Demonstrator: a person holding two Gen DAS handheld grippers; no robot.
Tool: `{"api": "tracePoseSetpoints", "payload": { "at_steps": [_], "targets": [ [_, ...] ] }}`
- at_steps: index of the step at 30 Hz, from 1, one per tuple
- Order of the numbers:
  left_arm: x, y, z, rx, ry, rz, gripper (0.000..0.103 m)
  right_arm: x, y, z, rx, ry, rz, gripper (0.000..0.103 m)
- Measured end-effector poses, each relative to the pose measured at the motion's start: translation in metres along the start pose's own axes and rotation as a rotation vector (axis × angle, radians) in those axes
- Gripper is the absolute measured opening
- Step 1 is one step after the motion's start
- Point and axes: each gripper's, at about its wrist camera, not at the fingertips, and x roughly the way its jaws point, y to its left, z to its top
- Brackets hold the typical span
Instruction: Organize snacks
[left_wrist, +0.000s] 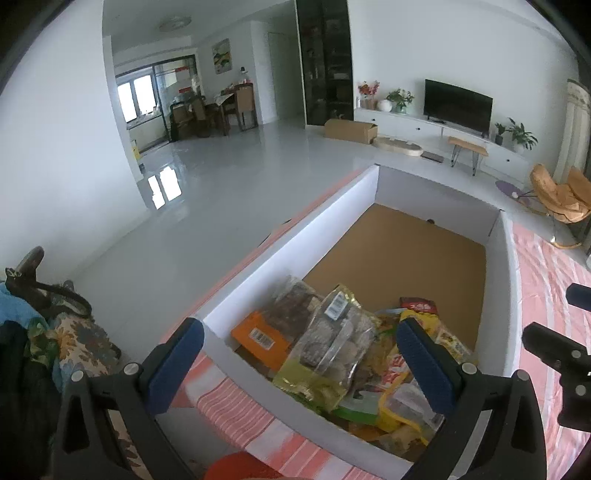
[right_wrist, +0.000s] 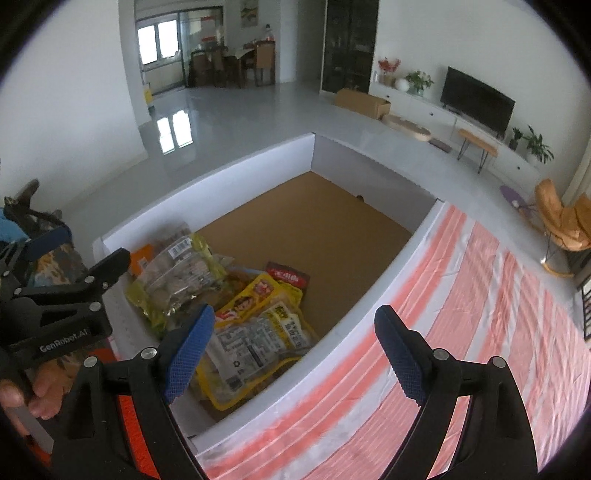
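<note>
While snack packets (left_wrist: 332, 343) lie heaped in the near end of the box (left_wrist: 295, 236), both grippers, left (left_wrist: 301, 354) and right (right_wrist: 295, 347), are held spread and empty above it; a packet must next be picked, it seems.

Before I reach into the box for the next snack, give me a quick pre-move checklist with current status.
1. Left claw open and empty: ok.
2. Right claw open and empty: ok.
3. Snack packets piled in the near corner of the white-walled cardboard box: ok, the clear and yellow-green packet with a barcode lies on top.
4. Free space in the box: ok, the brown floor at the far end is bare.
5. Left claw over the pile: ok.
6. Right claw over the pile: not ok, it sits over the box's wall and the pink striped cloth.
</note>
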Motion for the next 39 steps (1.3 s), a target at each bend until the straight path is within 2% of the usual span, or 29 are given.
{"api": "tracePoseSetpoints", "payload": {
  "at_steps": [18, 39],
  "targets": [
    [0.005, 0.001, 0.004, 0.013, 0.031, 0.005, 0.103, 0.008, 0.002, 0.002, -0.017, 0.01, -0.011, 0.091],
    [-0.009, 0.012, 0.02, -0.016, -0.003, -0.018, 0.103, 0.008, 0.005, 0.01, -0.016, -0.002, -0.007, 0.091]
  ]
}}
